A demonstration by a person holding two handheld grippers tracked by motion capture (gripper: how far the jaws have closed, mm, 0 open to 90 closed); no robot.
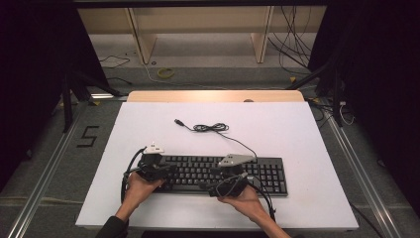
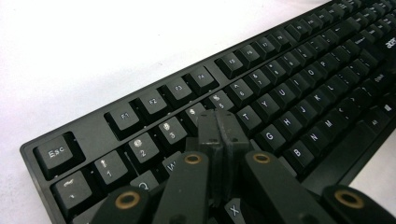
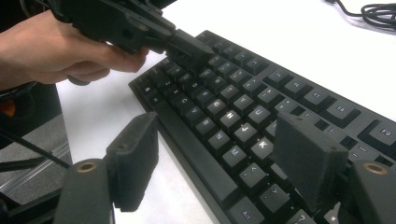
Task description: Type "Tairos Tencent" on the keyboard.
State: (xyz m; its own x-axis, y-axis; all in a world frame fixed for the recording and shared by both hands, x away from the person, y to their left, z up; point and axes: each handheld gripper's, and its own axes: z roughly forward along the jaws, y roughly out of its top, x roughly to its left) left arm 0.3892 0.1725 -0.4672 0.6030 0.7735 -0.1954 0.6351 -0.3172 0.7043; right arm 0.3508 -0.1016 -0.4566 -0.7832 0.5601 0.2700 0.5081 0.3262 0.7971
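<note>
One black keyboard (image 1: pixel 223 173) with white legends — left hand-held gripper (image 2: pixel 219 135) pressed together, right hand-held gripper (image 3: pixel 219 163) spread.

The setting is a lab or test bench, not a home or an office. A white board (image 1: pixel 277 124) covers a wooden table (image 1: pixel 213 95) and is framed by dark curtains (image 1: pixel 34 74) on both sides. Metal rails (image 1: pixel 42 178) run along the grey floor. Loose cables (image 1: pixel 292 44) lie behind the table near bare wooden frames (image 1: pixel 138 34). A tape mark (image 1: pixel 88 136) is stuck to the floor.
</note>
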